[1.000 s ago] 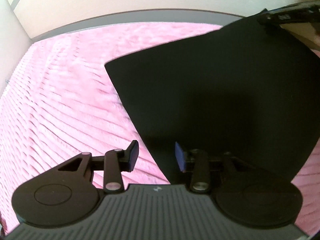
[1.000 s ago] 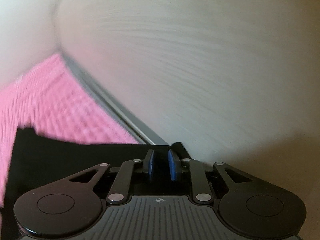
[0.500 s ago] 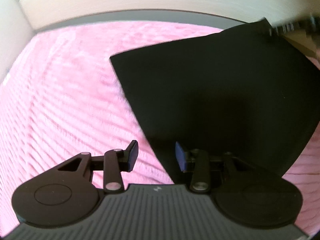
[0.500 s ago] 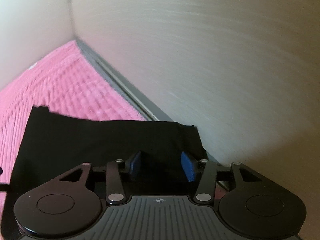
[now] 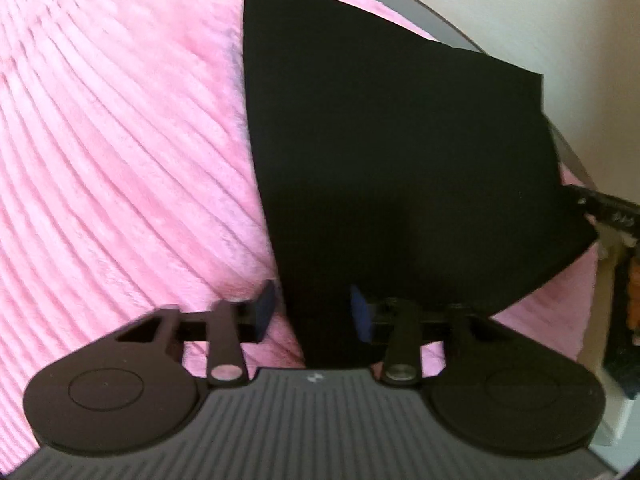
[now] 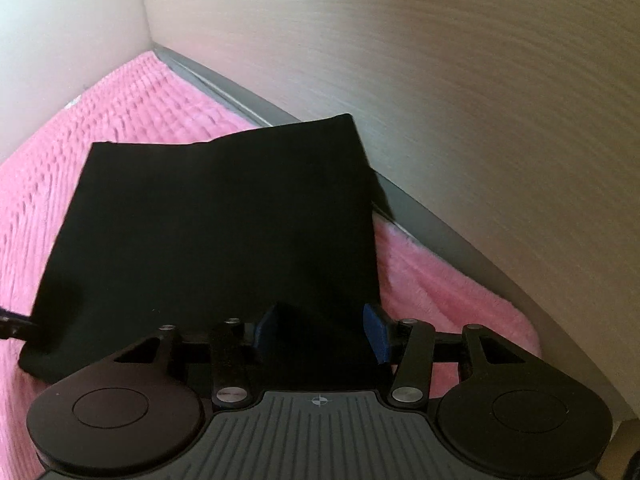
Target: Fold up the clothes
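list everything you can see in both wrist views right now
black garment: one, black, folded flat on the pink blanket, its far corner near the grey strip
pink blanket: one, pink and ribbed, covers the surface under the garment
grey strip: one, grey, along the blanket's far edge at the foot of the panel
wood-grain panel: one, pale beige, upright behind the strip
dark clutter: count unclear, dark with some orange, right edge of the left wrist view, too blurred to name
left tongs: one, black with blue pads, jaws have just been closing, garment's near corner between them, pads not pressing
right tongs: one, black with blue pads, jaws have just been opening, garment's near edge between them, not gripped
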